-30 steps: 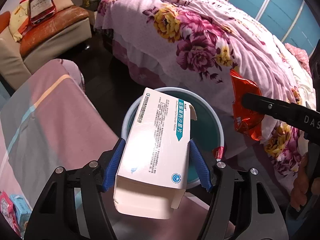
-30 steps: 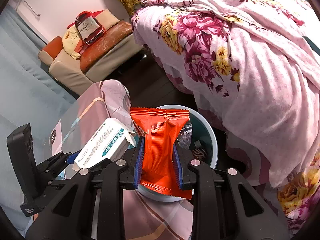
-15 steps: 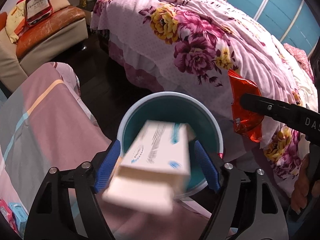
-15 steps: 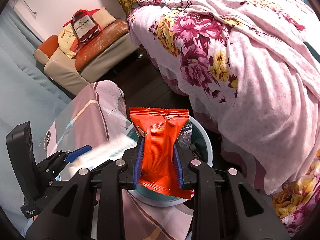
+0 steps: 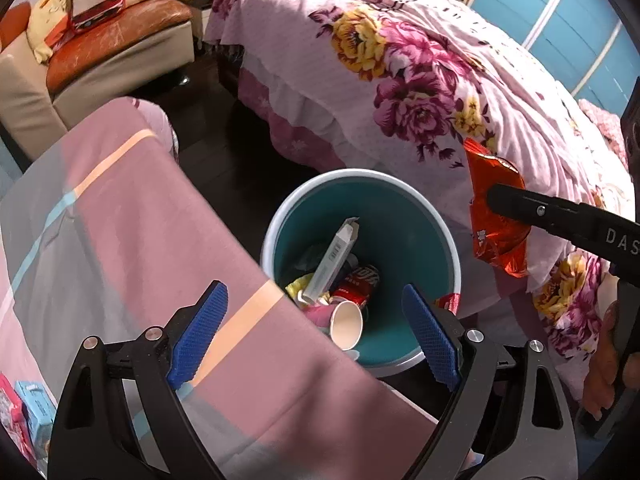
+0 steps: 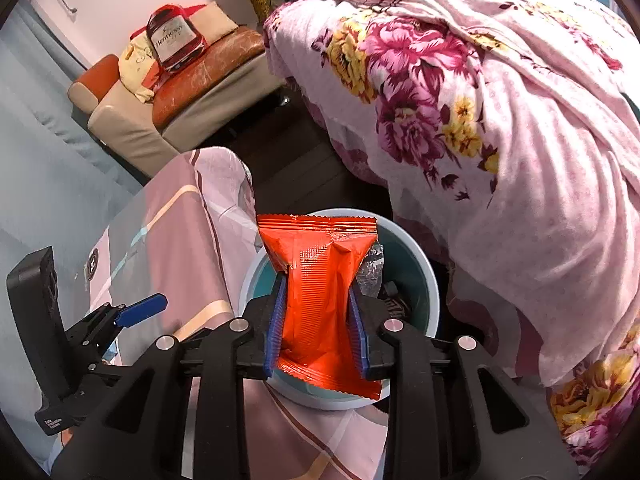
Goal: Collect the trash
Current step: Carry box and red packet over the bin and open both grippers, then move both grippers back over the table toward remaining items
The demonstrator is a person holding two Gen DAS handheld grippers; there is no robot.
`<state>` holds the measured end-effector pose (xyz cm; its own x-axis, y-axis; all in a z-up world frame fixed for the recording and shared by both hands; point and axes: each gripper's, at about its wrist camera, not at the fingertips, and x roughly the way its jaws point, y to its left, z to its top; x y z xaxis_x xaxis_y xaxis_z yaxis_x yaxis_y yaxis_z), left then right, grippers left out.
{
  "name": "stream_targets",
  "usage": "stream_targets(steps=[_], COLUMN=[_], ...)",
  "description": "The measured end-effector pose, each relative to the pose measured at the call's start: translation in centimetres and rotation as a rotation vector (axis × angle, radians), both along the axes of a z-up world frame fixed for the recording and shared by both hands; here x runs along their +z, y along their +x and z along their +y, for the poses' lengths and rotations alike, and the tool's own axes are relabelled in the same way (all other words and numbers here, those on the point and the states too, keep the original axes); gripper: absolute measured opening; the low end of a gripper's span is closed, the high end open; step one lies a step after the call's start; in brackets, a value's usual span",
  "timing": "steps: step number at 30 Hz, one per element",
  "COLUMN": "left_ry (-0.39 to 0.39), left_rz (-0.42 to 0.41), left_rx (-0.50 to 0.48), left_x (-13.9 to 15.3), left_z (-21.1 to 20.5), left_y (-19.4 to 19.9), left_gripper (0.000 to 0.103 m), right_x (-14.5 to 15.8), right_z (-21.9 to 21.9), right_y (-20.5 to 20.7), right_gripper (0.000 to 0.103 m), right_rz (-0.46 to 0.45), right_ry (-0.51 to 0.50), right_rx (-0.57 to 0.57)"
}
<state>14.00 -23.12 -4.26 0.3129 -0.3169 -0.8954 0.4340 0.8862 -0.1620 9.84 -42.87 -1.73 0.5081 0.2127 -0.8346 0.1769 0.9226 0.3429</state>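
Observation:
A teal bin (image 5: 404,216) with a pale rim stands on the floor between the table and the bed; it also shows in the right wrist view (image 6: 430,296). Inside lie a white medicine box (image 5: 332,258) standing on end, a red can (image 5: 358,282), a paper cup (image 5: 347,324) and other scraps. My left gripper (image 5: 314,320) is open and empty above the bin's near edge. My right gripper (image 6: 318,312) is shut on a red snack wrapper (image 6: 320,280) and holds it above the bin; the wrapper also shows in the left wrist view (image 5: 496,208).
A table with a pink striped cloth (image 5: 120,240) lies left of the bin, with small boxes (image 5: 36,412) at its near left edge. A bed with a floral cover (image 5: 400,72) stands behind and right. A sofa (image 5: 100,52) stands at the far left.
My left gripper opened and let go of the white medicine box, which fell into the bin. The right gripper still holds the red wrapper and has barely moved.

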Motion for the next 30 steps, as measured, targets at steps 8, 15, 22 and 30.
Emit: stream_targets(steps=[8,15,22,30], left_ry=[-0.011,-0.021,-0.034,-0.053], left_rz=[0.014,0.012,0.023,0.018], left_rx=[0.032,0.055,0.091,0.117], left_x=[-0.3,-0.3,-0.5,-0.2], left_z=[1.7,3.2,5.3,7.3], left_y=[0.0,0.0,0.0,-0.4], left_gripper=[0.089,0.089,0.092,0.095], right_x=[-0.7,-1.2,-1.2,-1.0], right_z=[1.2,2.2,3.2,4.2], right_y=[0.6,1.2,1.4,1.0], right_gripper=[0.029,0.033,0.062,0.077], right_rz=[0.025,0.041,0.045,0.061], right_ry=[-0.012,-0.025,-0.051,-0.068], right_rx=[0.019,0.032,0.028,0.014])
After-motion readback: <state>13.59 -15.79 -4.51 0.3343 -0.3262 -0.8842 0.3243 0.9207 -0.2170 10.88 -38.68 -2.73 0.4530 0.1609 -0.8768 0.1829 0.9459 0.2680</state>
